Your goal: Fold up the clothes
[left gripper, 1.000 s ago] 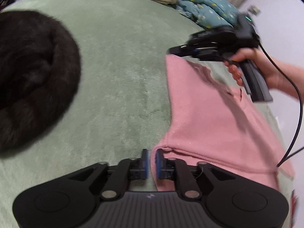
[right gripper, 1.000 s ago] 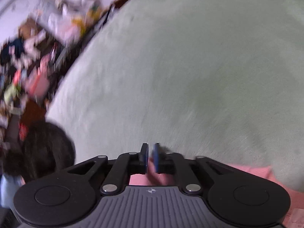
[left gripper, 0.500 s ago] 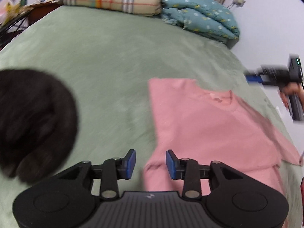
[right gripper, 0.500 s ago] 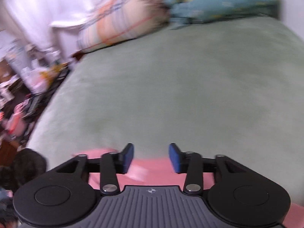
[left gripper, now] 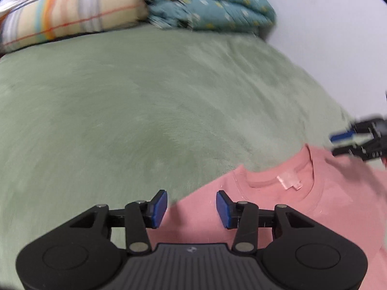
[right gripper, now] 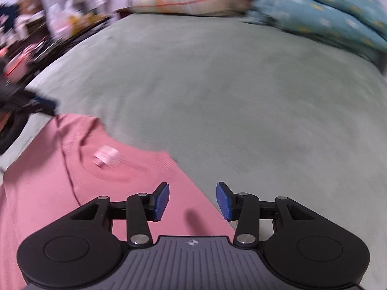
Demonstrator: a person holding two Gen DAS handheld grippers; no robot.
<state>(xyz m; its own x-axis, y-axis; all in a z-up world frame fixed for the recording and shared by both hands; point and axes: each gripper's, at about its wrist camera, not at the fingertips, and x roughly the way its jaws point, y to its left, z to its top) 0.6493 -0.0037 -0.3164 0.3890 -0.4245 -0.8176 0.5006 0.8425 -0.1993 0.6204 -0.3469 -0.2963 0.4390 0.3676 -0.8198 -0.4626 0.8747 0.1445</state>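
- Pink shirt [left gripper: 278, 207]: lies flat on the green blanket [left gripper: 145, 111], neckline toward 12 o'clock; fills the 4 to 5 o'clock part of the left wrist view and the 7 to 9 o'clock part of the right wrist view.
- Neck label [left gripper: 289, 181]: pale tag inside the collar, at about 3 o'clock from the left gripper's tips.
- Left gripper [left gripper: 191, 209]: jaws have just been opening and stand moderately apart, nothing clamped. The left blue pad [left gripper: 158, 209] hangs over the blanket at the shirt's edge, the right one over pink cloth; whether either touches the fabric cannot be told.
- Right gripper [right gripper: 193, 201]: jaws have just been opening to a similar moderate gap, nothing pinched. The shirt's right edge runs under the gap, pink cloth below one pad, blanket below the other. In the left wrist view this tool appears blurred at 3 o'clock, over the shirt's far shoulder.
- Striped pillow [left gripper: 70, 14]: at 11 o'clock, at the head of the bed.
- Teal quilt [left gripper: 212, 4]: bundled just beside the pillow, at 12 to 1 o'clock.
- Cluttered shelves [right gripper: 48, 24]: blurred, at 10 o'clock in the right wrist view.
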